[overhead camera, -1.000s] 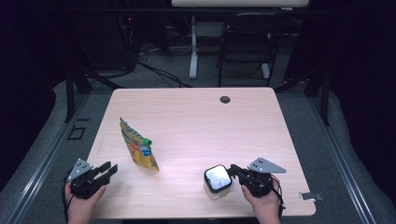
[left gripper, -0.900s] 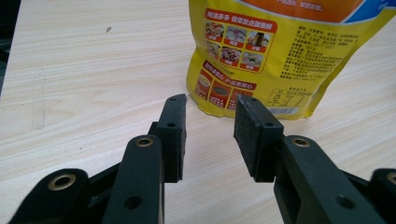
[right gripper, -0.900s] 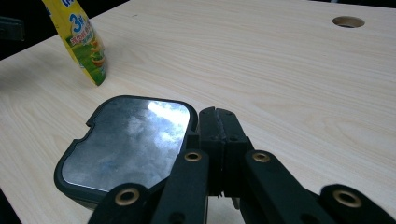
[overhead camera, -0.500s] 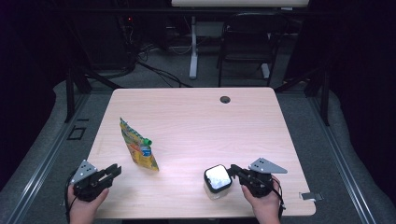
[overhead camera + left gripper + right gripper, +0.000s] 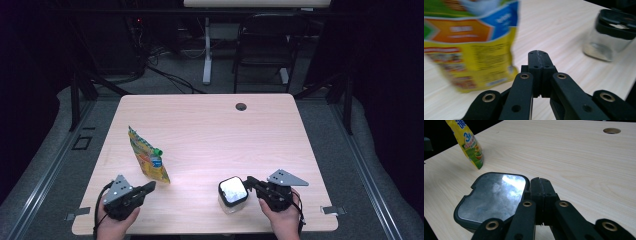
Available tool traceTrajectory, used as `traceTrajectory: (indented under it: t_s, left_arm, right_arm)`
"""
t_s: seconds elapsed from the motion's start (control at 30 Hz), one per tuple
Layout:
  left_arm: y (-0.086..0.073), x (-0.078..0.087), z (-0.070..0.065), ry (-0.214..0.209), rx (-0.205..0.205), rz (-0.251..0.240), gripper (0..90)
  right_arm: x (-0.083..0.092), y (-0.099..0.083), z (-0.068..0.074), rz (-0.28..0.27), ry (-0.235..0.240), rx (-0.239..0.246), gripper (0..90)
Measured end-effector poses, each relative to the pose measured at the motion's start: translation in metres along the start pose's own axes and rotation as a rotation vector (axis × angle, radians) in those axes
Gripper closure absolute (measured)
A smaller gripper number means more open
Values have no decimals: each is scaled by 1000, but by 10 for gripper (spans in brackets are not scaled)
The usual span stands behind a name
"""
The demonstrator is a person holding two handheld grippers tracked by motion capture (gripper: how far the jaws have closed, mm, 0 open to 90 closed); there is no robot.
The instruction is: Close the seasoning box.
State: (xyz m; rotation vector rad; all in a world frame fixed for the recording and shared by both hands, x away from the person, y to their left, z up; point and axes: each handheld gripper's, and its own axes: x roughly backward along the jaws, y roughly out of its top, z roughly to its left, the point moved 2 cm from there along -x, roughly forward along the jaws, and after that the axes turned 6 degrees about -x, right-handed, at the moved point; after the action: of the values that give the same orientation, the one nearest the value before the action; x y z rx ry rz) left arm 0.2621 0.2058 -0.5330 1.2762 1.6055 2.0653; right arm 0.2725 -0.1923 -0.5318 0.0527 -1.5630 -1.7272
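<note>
left gripper (image 5: 150, 187): near desk's front left, fingers closed together with nothing between them, having just been closing, tips just beside the snack pouch (image 5: 146, 156) | right gripper (image 5: 248, 180): front right, fingers together, tips against the jar (image 5: 233, 193) with the black-rimmed lid | desk (image 5: 210, 135): light wood, round cable hole (image 5: 241, 106) near far edge

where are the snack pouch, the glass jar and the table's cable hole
snack pouch (image 5: 146, 159), high view, middle of its printed front
glass jar (image 5: 233, 191), high view, centre of its shiny lid
cable hole (image 5: 241, 106), high view, the dark opening itself
</note>
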Motion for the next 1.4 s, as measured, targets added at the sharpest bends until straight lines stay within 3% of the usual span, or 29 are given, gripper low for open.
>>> traceTrajectory:
  t_s: [0.27,0.6,0.83,1.4]
  left_arm:
    - [18,-47,-38,-132,-53,39,900]
    - [38,-90,-72,-221,-72,33,900]
    - [43,-104,-85,-238,-95,51,900]
    - [54,-108,-90,-248,-104,43,900]
  right_arm:
    - [0,0,-1,-1,6,8,900]
    - [0,0,0,-5,8,8,900]
    - [0,-1,-1,-6,7,8,900]
    - [1,-2,-1,-9,9,4,872]
